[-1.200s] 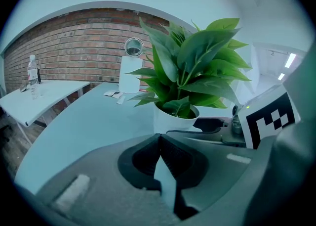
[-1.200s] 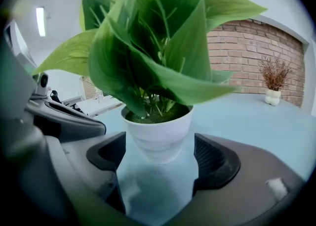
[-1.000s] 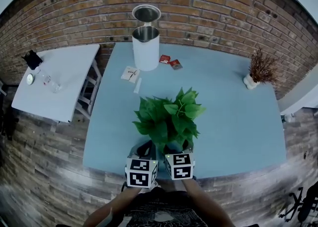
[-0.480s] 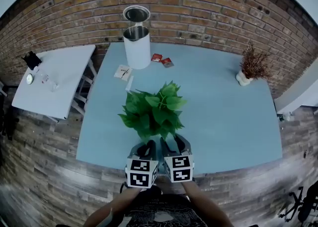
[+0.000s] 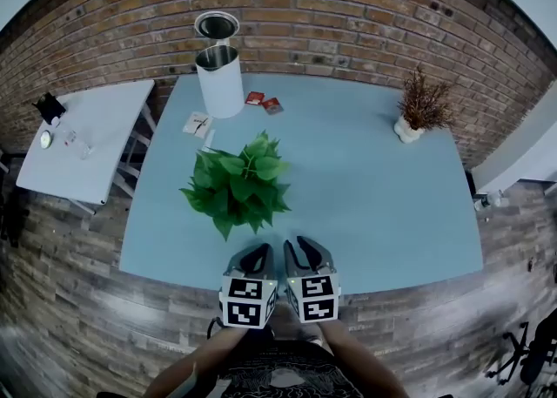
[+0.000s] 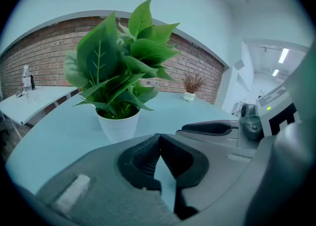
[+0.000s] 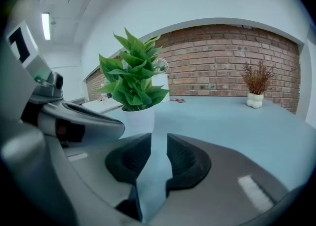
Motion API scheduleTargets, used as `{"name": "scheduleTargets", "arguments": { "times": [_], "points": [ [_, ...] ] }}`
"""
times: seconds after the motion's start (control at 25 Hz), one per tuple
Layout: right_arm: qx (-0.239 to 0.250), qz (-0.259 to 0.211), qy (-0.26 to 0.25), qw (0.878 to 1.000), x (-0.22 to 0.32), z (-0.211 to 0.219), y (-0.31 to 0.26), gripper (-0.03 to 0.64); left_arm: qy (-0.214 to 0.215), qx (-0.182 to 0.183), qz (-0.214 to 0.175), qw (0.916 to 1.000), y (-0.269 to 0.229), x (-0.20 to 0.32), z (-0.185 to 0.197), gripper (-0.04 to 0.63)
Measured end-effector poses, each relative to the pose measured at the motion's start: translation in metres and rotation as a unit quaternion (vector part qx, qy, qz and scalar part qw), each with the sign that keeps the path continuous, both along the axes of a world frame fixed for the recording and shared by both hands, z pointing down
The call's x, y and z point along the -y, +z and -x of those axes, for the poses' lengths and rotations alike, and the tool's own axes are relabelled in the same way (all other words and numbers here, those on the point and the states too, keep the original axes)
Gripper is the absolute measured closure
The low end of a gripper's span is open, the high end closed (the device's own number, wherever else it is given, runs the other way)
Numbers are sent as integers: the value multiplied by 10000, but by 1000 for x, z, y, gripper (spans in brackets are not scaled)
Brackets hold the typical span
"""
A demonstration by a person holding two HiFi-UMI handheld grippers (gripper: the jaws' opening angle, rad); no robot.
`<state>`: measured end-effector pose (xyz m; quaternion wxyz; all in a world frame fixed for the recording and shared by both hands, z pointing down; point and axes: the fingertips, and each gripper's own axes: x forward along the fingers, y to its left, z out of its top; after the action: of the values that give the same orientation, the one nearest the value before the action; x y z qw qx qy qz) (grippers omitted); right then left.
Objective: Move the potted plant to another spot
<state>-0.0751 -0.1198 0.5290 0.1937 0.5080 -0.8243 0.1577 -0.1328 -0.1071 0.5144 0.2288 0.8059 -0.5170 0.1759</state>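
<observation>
The potted plant (image 5: pixel 237 185), green leaves in a white pot (image 6: pixel 118 126), stands by itself on the light blue table (image 5: pixel 374 205), left of the middle. Both grippers hang side by side over the table's near edge, a short way back from the pot. In the left gripper view, the left gripper (image 6: pixel 159 137) has its jaw tips touching and nothing between them. In the right gripper view the plant (image 7: pixel 132 79) stands ahead and to the left. The right gripper (image 7: pixel 159 138) shows a narrow gap; its jaws are closing on nothing. Neither gripper touches the pot.
A white cylindrical bin (image 5: pixel 219 83) stands at the table's far left by the brick wall. Red packets (image 5: pixel 264 103) and a paper card (image 5: pixel 197 123) lie near it. A dried plant in a white vase (image 5: pixel 418 109) sits far right. A white side table (image 5: pixel 78 139) stands to the left.
Both grippers have drawn back from the pot toward the near edge. The plant, earlier right at the jaws, now stands apart and free on the table.
</observation>
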Motion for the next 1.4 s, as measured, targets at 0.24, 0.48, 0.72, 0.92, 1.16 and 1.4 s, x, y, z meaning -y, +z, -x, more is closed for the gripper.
{"name": "scheduleTargets", "arguments": {
  "times": [0.24, 0.48, 0.72, 0.92, 1.16, 1.4],
  "points": [
    [23, -97, 122, 9999, -12, -28, -14, 569, 158, -10, -23, 9999, -3, -8, -31, 597],
    [135, -68, 248, 9996, -23, -53, -22, 611, 263, -14, -138, 9996, -11, -14, -56, 597],
    [234, -83, 280, 9993, -32, -69, -33, 611, 341, 47, -180, 9992, -14, -24, -73, 597],
    [314, -105, 310, 9990, -36, -81, -36, 611, 305, 167, -229, 9991, -16, -30, -79, 597],
    [387, -149, 211, 9989, -41, -85, -42, 611, 233, 212, -244, 9992, -18, -36, -84, 597],
    [432, -184, 117, 9988, -47, -89, -46, 611, 198, 229, -249, 9992, -19, -41, -92, 597]
  ]
}}
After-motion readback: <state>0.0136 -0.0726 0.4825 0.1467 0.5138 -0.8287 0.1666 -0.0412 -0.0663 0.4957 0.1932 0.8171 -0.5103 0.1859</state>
